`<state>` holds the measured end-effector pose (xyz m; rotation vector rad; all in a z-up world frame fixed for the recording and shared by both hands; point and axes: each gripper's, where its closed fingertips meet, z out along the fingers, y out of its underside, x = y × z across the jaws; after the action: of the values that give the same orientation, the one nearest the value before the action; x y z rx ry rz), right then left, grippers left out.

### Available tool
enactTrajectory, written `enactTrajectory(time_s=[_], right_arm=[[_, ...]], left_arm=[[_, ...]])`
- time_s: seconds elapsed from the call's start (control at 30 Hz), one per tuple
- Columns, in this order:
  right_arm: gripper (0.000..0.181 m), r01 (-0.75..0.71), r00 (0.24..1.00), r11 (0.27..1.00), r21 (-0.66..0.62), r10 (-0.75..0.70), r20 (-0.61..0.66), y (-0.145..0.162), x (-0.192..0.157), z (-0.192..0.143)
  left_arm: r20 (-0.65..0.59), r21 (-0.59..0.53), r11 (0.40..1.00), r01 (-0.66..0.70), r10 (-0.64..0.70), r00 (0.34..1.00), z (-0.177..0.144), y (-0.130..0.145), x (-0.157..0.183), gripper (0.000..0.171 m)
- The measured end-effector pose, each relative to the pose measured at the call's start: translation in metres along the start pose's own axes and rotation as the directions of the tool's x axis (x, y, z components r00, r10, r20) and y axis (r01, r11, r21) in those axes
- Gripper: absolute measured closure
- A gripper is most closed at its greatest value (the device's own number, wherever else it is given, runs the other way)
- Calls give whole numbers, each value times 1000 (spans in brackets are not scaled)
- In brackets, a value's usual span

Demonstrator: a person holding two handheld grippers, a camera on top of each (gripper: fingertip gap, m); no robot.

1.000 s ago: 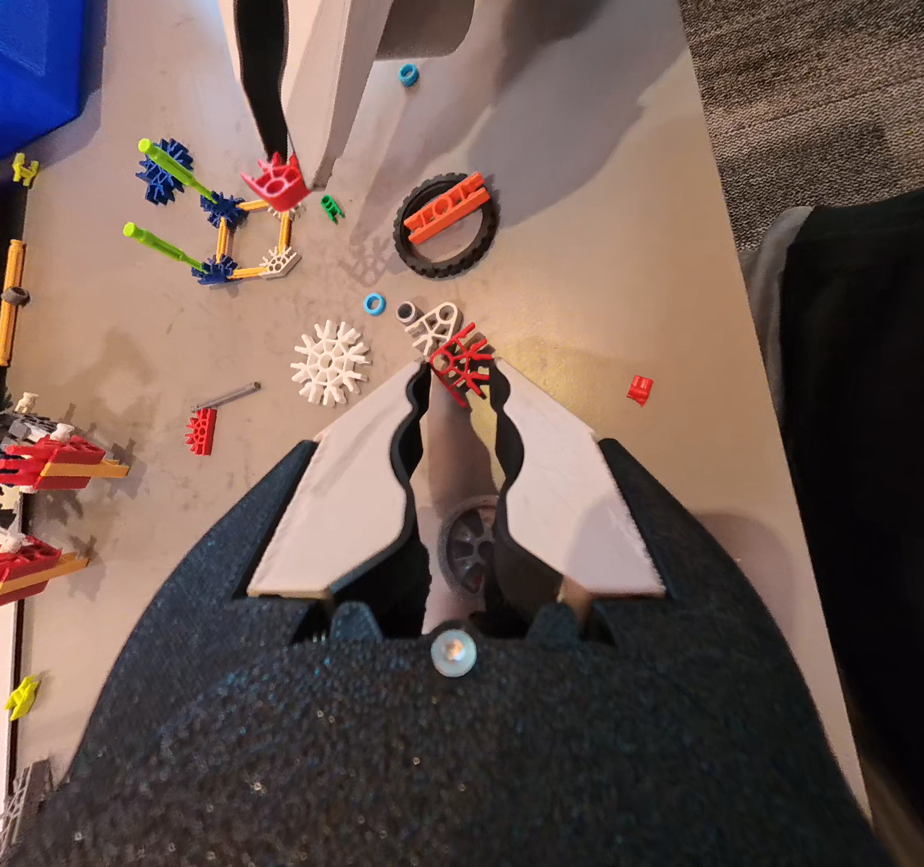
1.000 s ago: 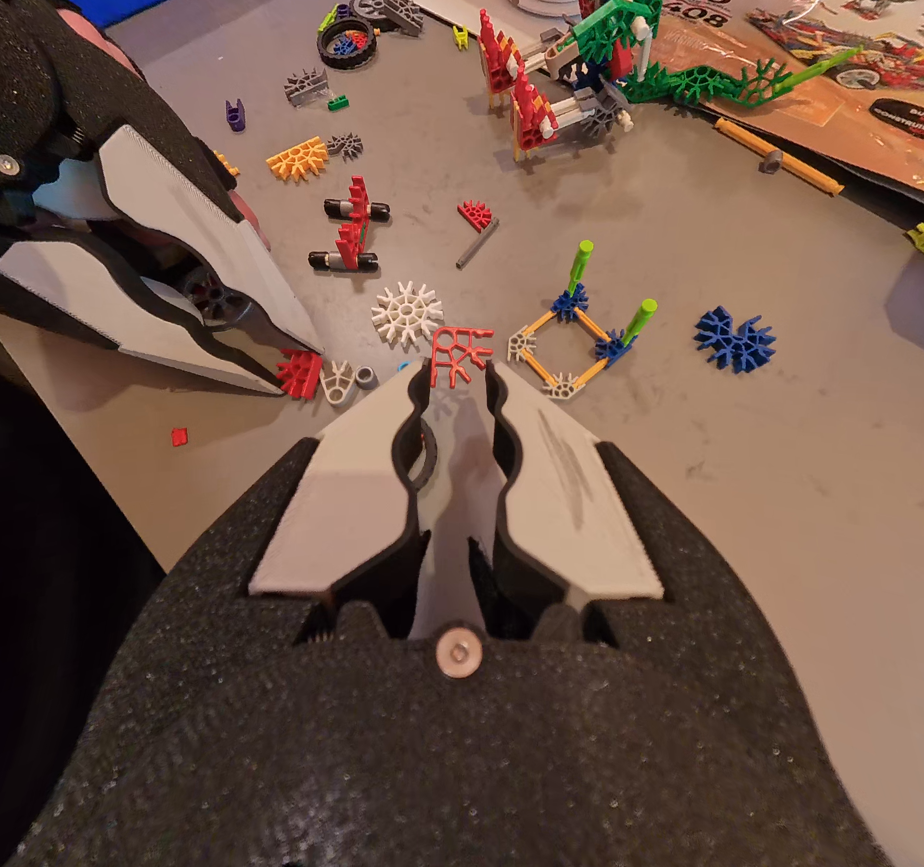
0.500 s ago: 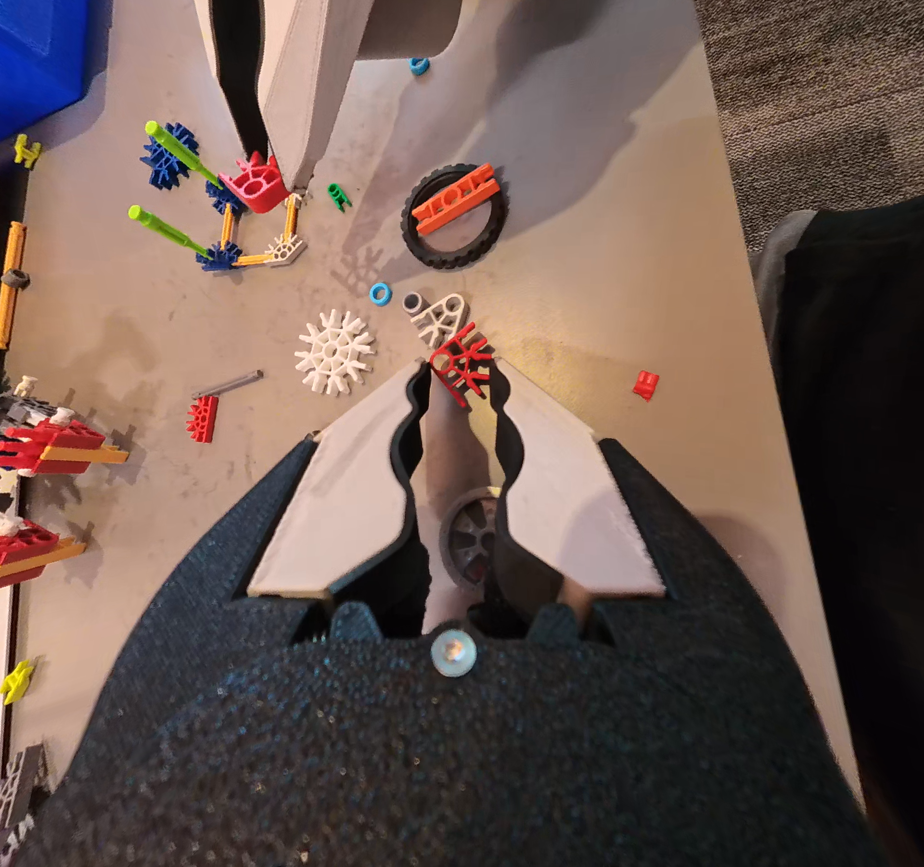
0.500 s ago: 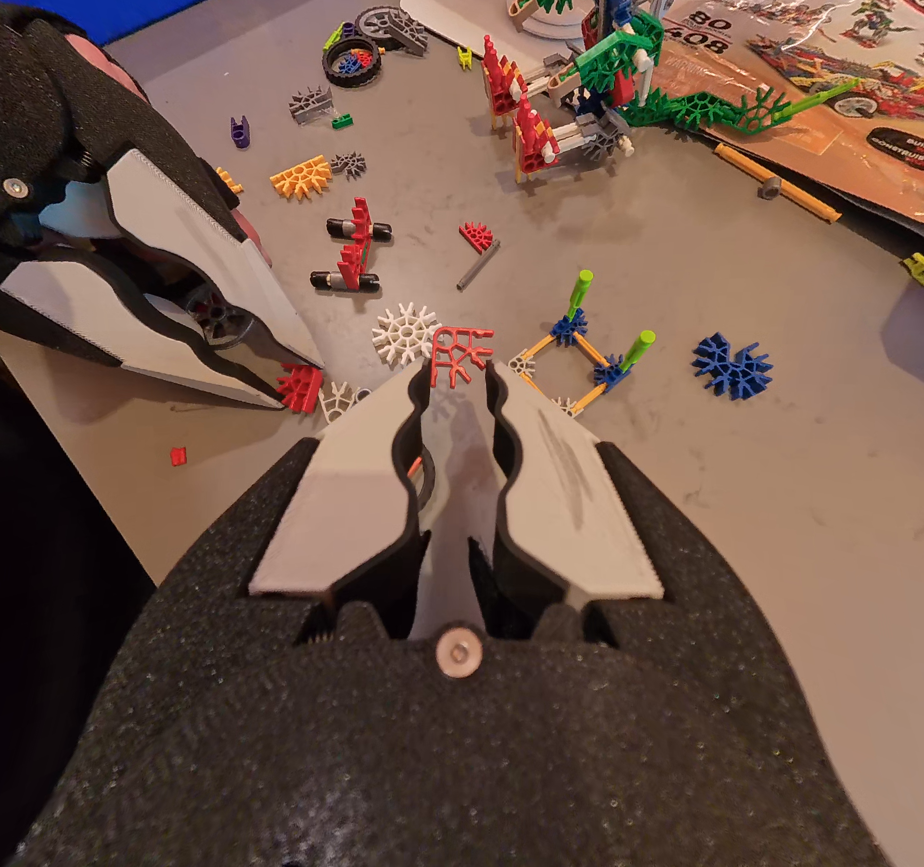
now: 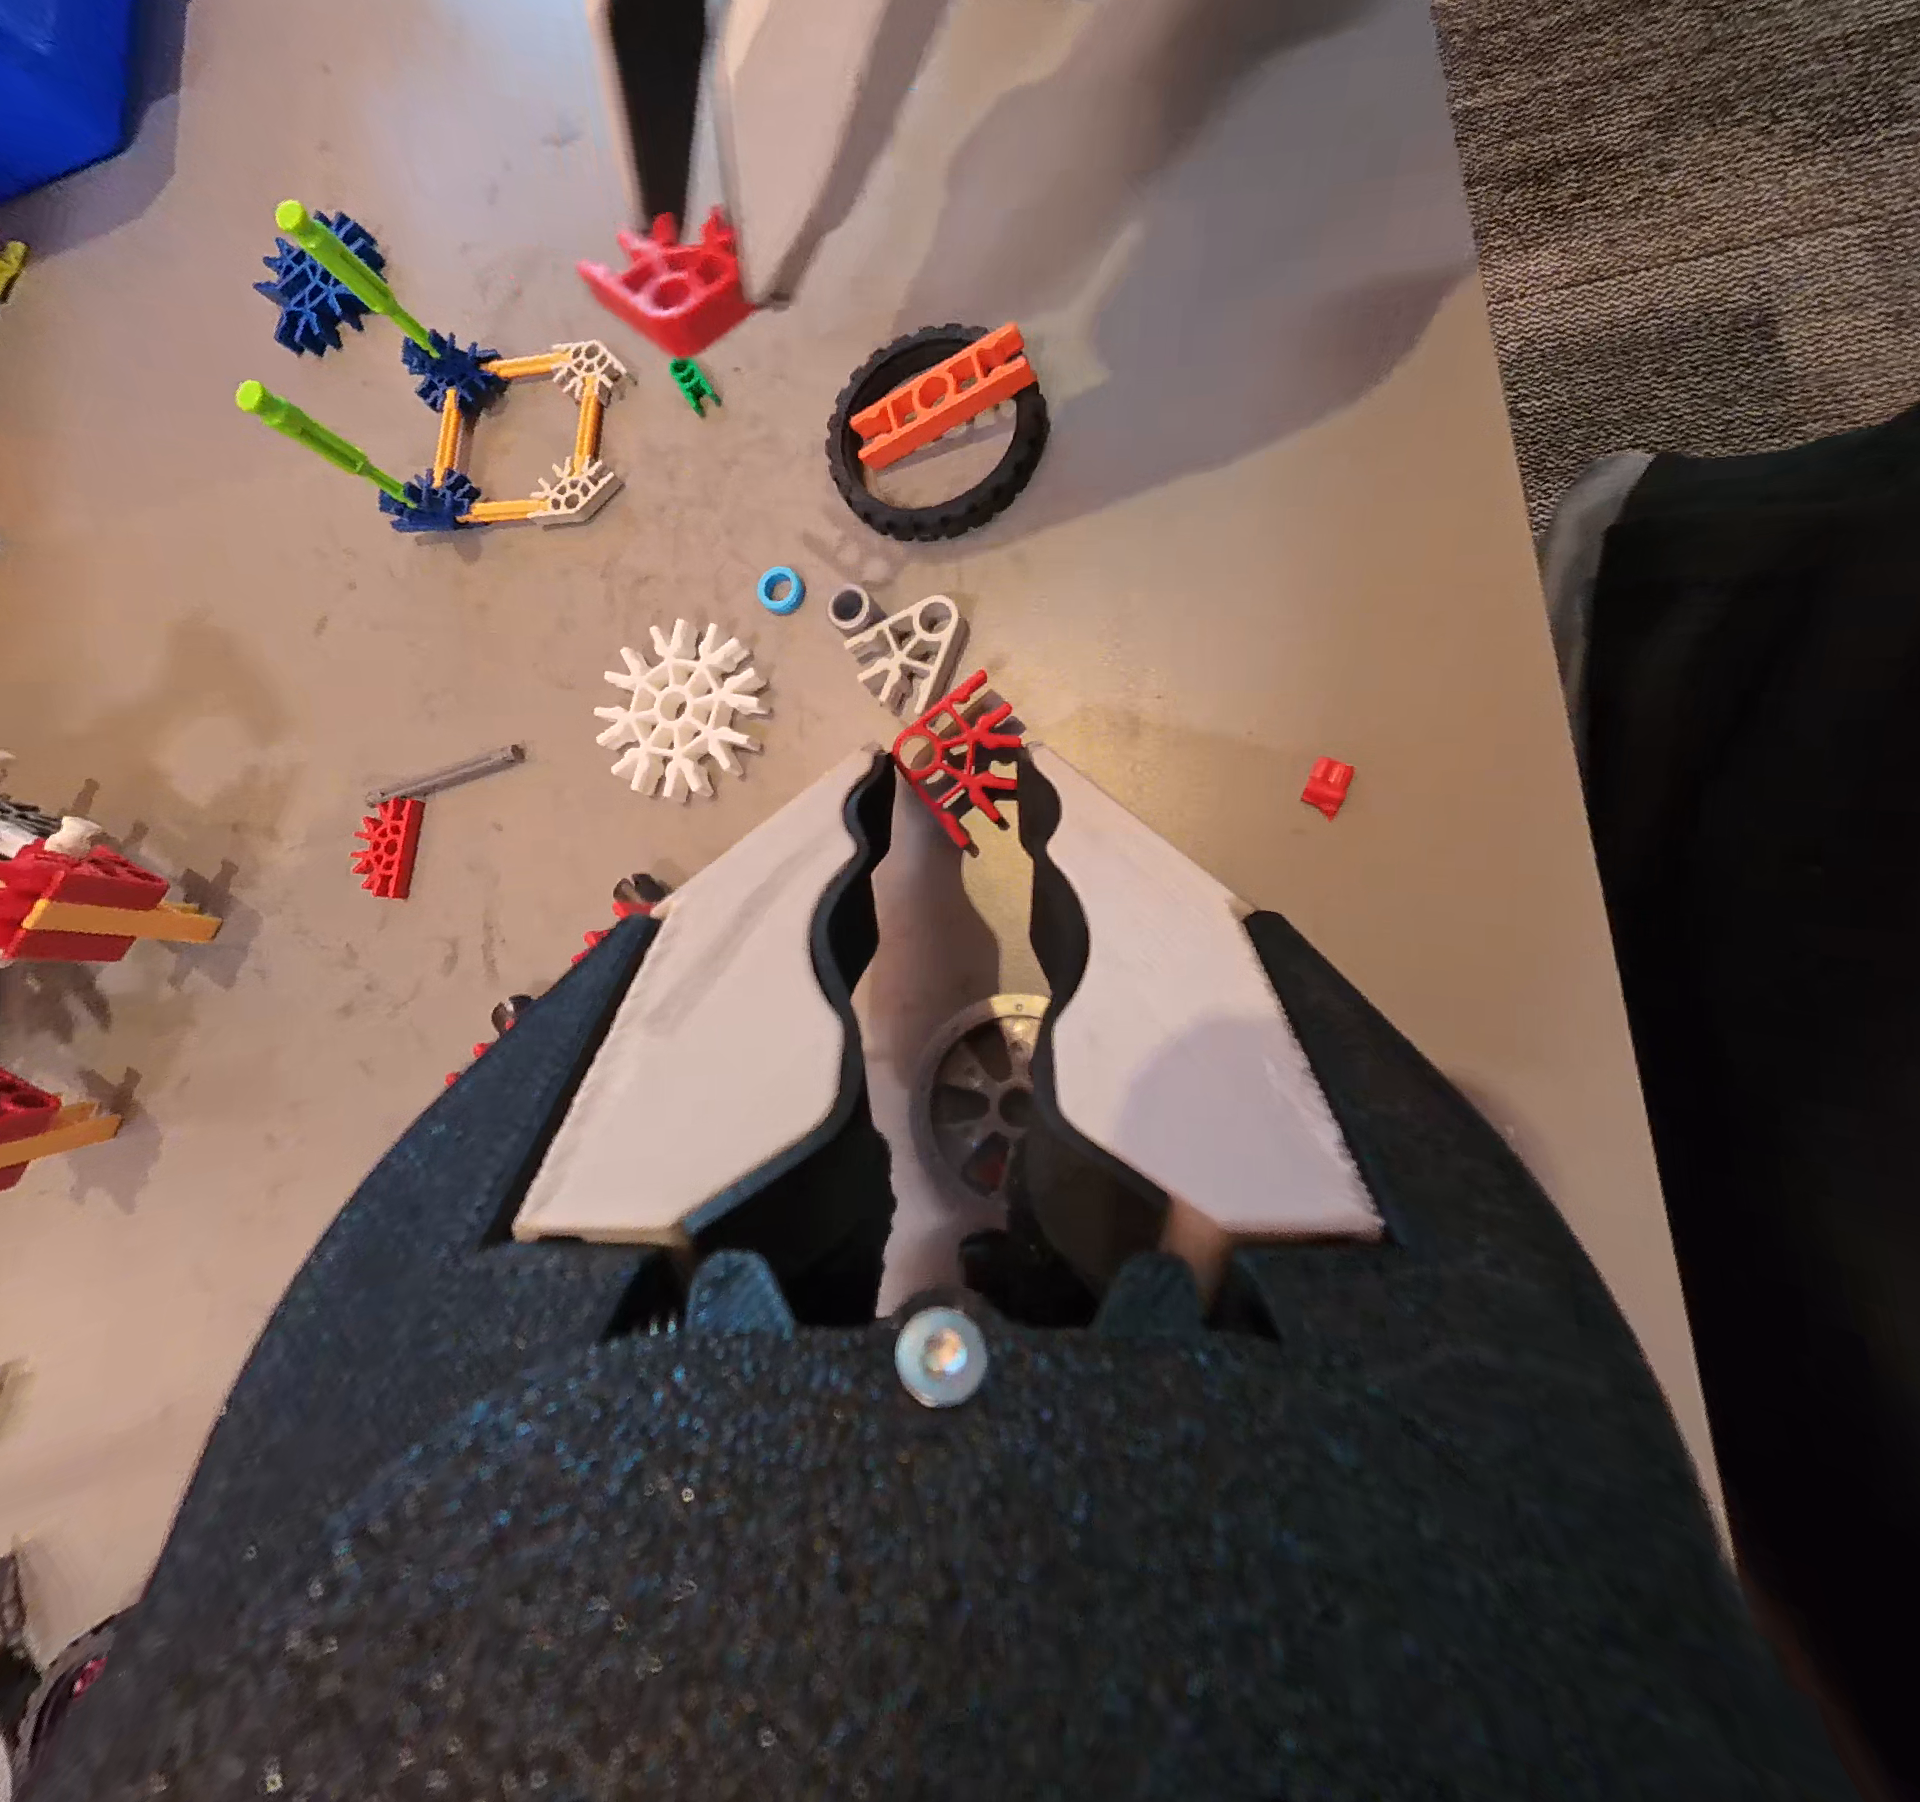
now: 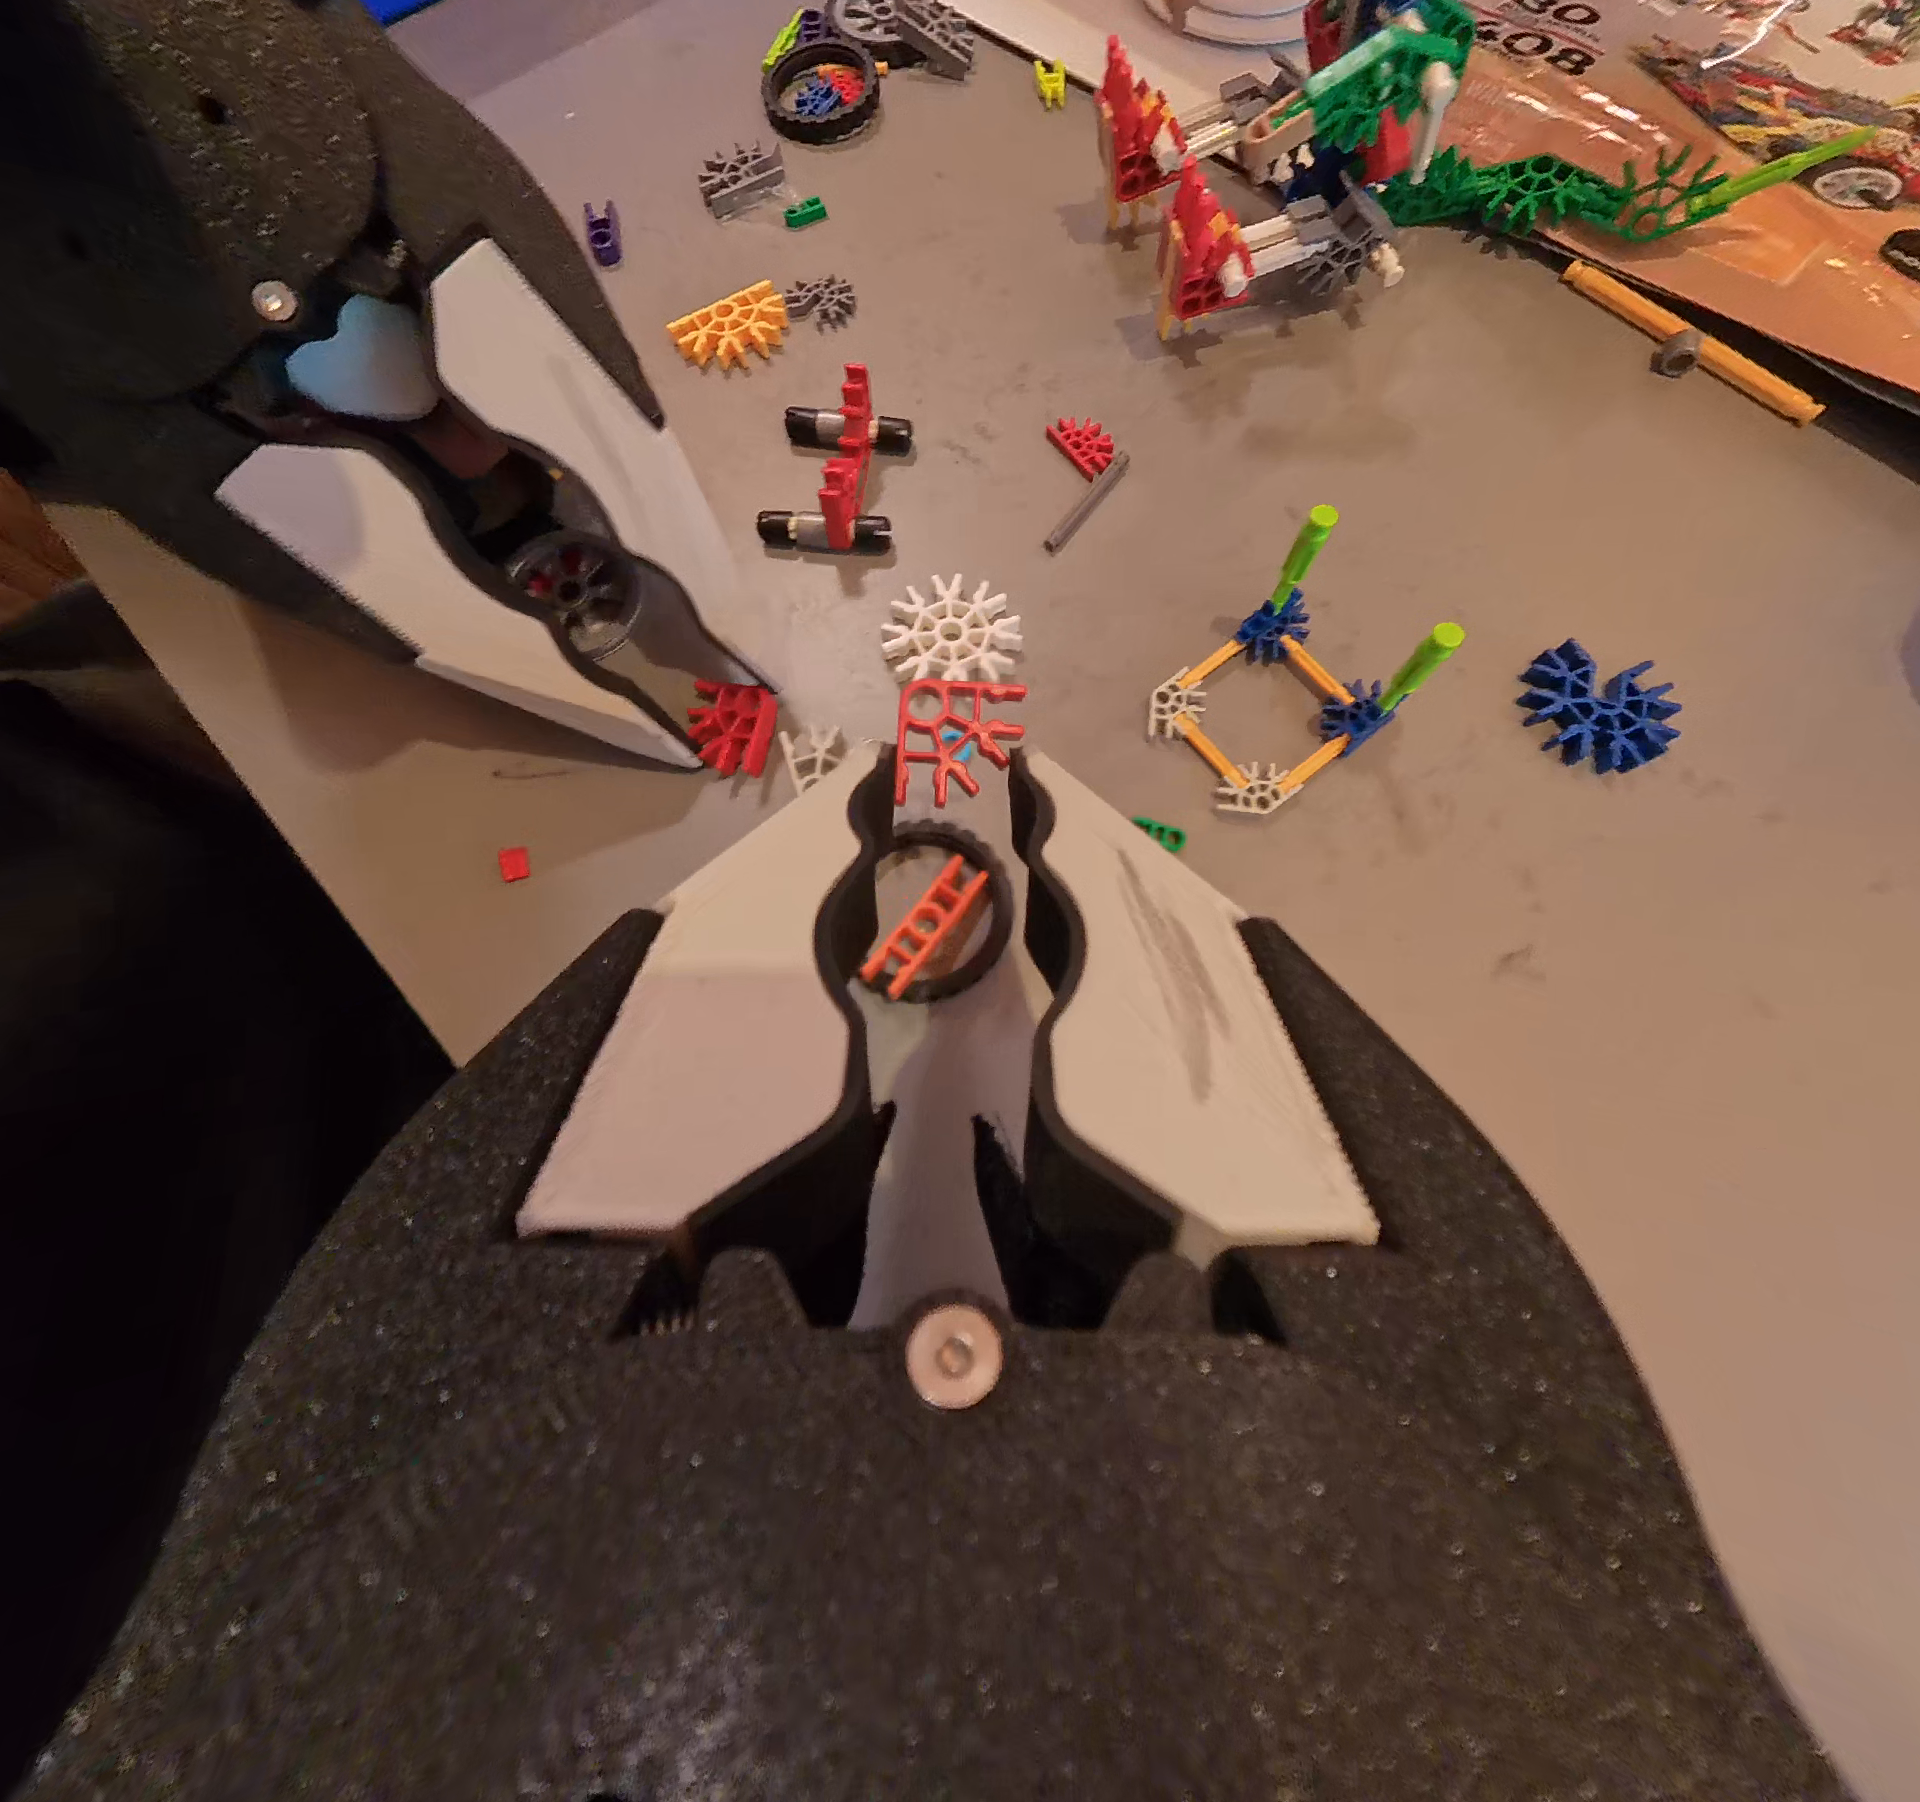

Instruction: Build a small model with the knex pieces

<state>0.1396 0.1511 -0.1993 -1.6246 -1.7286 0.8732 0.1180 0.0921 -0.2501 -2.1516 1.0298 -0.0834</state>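
Observation:
My left gripper [image 5: 956, 765] is shut on a red fan-shaped connector [image 5: 956, 760] at its tips, low over the grey table [image 5: 1195, 609]. It touches a whitish connector [image 5: 904, 651]. A grey wheel [image 5: 987, 1092] sits farther back between its fingers. My right gripper [image 6: 956, 750] is shut on another red connector [image 6: 956, 739], held upright above a black tyre [image 6: 925, 921] with an orange piece inside. That gripper [image 5: 717, 266] and its red connector [image 5: 670, 282] show from above in the left wrist view. A square of orange rods [image 6: 1257, 713] lies to its right.
A white snowflake connector [image 6: 951, 630] lies between the grippers. A built model [image 6: 1299, 142] and a printed booklet [image 6: 1714, 90] stand at the back right. A blue bin [image 5: 52, 38] is at the far left. Loose pieces are scattered about. Carpet [image 5: 1662, 142] lies beyond the table edge. My right fingertips sit around 8 centimetres from my left ones.
My right gripper has pulled its red connector away from the orange-rod square and now hangs over the tyre. My left gripper has hardly moved.

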Motion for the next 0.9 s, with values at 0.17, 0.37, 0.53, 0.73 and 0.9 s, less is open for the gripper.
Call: enactTrajectory(time_s=[0.17,0.37,0.53,0.73,0.9], right_arm=[[160,11,999,999,-35,-9,46,10,-24,-4],[160,26,995,995,-97,-16,103,28,-50,0],[160,35,993,989,-146,-18,118,39,-62,6],[159,8,995,986,-164,9,98,42,-65,14],[145,31,994,984,-177,-12,107,45,-68,9]], left_arm=[[-20,13,1000,15,-14,1000,-3,0,3,151],[-42,8,1000,21,-20,999,-6,2,5,150],[-36,7,1000,26,-25,999,-8,3,3,150],[-54,-4,1000,18,-18,998,-7,5,7,151],[-64,-10,1000,12,-13,998,-7,6,10,151]])
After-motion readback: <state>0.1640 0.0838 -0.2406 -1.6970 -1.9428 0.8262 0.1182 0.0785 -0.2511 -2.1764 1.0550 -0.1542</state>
